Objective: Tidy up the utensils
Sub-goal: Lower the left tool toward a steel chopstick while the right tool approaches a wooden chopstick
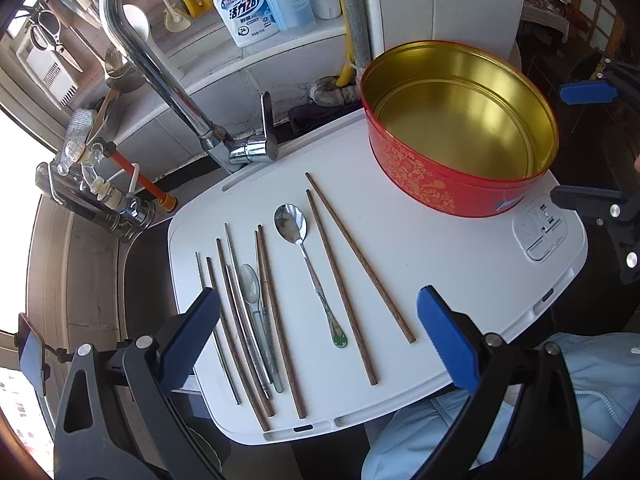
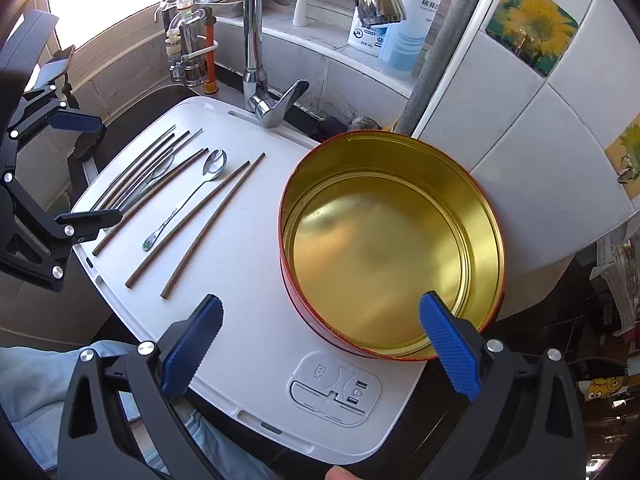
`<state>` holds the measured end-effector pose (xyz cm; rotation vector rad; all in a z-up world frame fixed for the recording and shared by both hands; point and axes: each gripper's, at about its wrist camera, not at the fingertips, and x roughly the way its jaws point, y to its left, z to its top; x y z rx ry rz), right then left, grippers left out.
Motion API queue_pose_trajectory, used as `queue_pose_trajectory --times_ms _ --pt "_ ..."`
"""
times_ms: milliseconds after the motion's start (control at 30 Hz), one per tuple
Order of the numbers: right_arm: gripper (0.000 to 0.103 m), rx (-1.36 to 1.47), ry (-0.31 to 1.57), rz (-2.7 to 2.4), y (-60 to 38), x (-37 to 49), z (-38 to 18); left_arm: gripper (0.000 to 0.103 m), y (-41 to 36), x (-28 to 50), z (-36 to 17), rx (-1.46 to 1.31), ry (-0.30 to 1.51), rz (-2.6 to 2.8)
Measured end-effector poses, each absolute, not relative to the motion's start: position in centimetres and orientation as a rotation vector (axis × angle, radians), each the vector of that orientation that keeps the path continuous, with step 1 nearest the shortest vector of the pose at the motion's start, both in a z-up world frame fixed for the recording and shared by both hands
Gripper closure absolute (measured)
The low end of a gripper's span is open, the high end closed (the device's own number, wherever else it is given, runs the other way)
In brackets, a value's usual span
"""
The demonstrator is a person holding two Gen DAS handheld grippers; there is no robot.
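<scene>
Left gripper finger (image 1: 188, 336) covers the near part of the thin metal chopstick (image 1: 218, 344). Clustered wooden chopsticks (image 1: 240, 320) overlap the small spoon (image 1: 256, 304); individual count uncertain. Right gripper finger (image 2: 450, 346) masks part of the tin (image 2: 392, 240) near rim. Tin label text unreadable. Faucet (image 2: 254, 20) top cut off by frame.

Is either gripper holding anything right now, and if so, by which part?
Nothing is held. The left gripper and right gripper are both open, and the utensils lie untouched on the white board.
</scene>
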<state>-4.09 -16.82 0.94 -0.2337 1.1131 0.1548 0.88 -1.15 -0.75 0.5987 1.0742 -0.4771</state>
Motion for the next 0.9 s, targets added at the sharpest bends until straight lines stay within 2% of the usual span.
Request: queue_pose_trajectory --times_ms 267,500,767,833,867,900 --pt "0.004 -0.160 1.102 0.203 -10.7 -3.3 0.4 0.007 6.1 2.1 -1.8 0.570 1.038 -0.546" --pt "0.004 -0.006 1.162 0.056 -3.9 -1.1 -3.8 0.007 17.1 6.9 -7.5 0.422 1.167 -0.579" --pt "0.004 0.116 1.124 -0.092 -1.5 -0.5 -7.4 0.007 19.5 10.0 -10.3 0.352 1.156 -0.631" --pt "0.010 0.080 1.109 -0.103 -1.3 -0.3 -7.9 0.007 19.2 10.4 -10.5 0.345 1.137 -0.625" --pt "0.022 0.068 1.110 -0.097 -1.2 -0.1 -8.3 0.007 19.1 10.5 -10.7 0.339 1.130 -0.623" --pt "0.028 0.062 1.118 -0.094 -1.2 0.2 -8.7 0.007 18.8 10.7 -10.8 0.330 1.125 -0.620"
